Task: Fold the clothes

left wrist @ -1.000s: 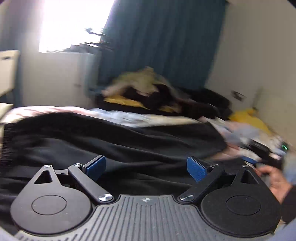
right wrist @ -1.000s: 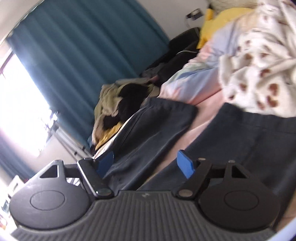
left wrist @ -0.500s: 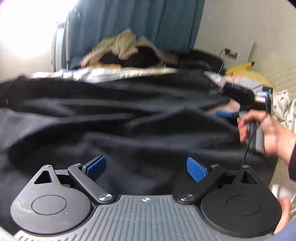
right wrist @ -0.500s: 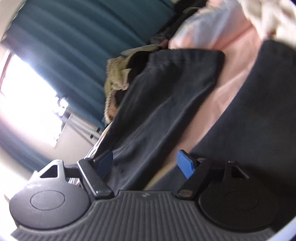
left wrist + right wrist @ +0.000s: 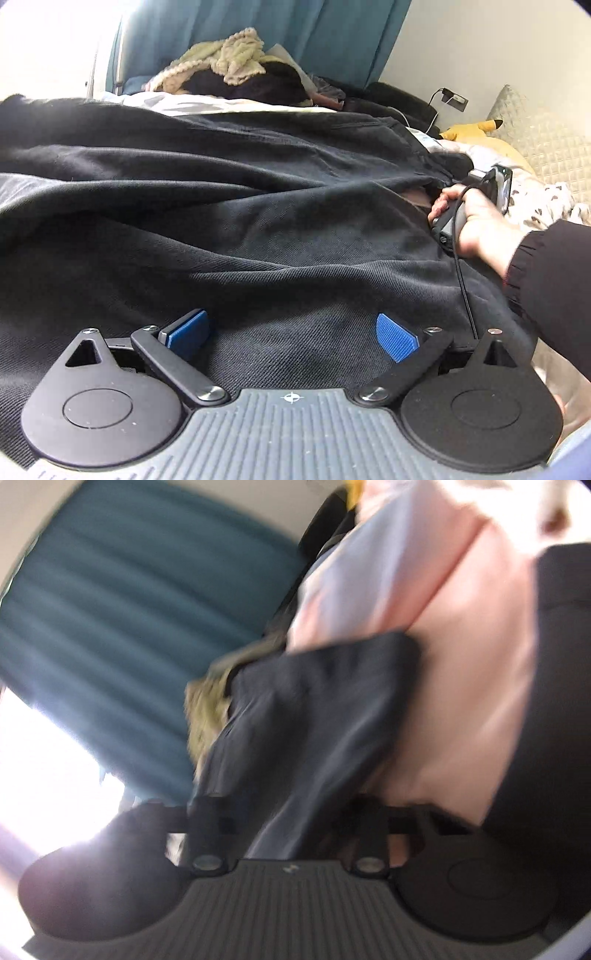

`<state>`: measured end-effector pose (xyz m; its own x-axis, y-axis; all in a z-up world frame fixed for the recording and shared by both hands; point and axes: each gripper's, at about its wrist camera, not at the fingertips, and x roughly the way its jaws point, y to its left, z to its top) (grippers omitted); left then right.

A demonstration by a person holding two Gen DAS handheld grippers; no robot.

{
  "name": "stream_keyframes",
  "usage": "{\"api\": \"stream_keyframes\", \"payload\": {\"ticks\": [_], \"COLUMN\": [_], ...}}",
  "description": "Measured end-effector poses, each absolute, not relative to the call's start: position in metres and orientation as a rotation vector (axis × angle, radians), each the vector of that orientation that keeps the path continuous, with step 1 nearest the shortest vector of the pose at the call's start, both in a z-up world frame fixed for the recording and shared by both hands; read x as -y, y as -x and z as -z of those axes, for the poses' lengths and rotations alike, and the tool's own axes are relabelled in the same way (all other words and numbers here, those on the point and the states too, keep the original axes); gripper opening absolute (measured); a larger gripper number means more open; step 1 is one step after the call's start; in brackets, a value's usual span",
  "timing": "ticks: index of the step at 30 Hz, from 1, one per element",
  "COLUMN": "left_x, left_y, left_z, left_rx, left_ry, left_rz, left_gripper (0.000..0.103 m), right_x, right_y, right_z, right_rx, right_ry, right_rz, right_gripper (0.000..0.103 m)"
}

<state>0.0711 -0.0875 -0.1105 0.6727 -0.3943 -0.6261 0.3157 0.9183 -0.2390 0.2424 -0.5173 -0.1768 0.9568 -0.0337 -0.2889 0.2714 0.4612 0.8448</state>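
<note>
Black trousers [image 5: 258,221] on pink bedding [image 5: 480,701], teal curtain [image 5: 332,33], blue gripper pads [image 5: 395,338], yellow plush toy [image 5: 469,131].

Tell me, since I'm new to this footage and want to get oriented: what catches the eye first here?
The big black garment spread in folds across the bed fills the left wrist view, with the open left gripper hovering low over its near edge. At the right edge, a hand holds the right gripper, which appears closed on a dark fold. Behind, a heap of clothes sits before the teal curtain.
</note>
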Motion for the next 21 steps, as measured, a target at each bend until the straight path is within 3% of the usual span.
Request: {"api": "stream_keyframes", "payload": {"ticks": [1,7,13,21], "left_x": [0.088,0.094,0.09,0.091], "left_y": [-0.071,-0.077,-0.079,-0.075], "left_z": [0.112,0.112,0.109,0.104], "left_rx": [-0.725,-0.701,-0.703,-0.698], "left_ry": [0.114,0.098,0.156,0.13], "left_rz": [0.4,0.397,0.392,0.387], "left_gripper": [0.099,0.099,0.099,0.099], "right_x": [0.52,0.529,0.524,0.529], "right_y": [-0.24,-0.244,-0.238,-0.212], "right_z": [0.18,0.181,0.135,0.152], "right_rx": [-0.208,-0.121,-0.057,-0.197], "right_ry": [-1.091,-1.161,-1.001,-0.948], "right_rz": [0.24,0.23,0.213,0.323], "right_gripper": [0.009,0.006,0.005,0.005]}}
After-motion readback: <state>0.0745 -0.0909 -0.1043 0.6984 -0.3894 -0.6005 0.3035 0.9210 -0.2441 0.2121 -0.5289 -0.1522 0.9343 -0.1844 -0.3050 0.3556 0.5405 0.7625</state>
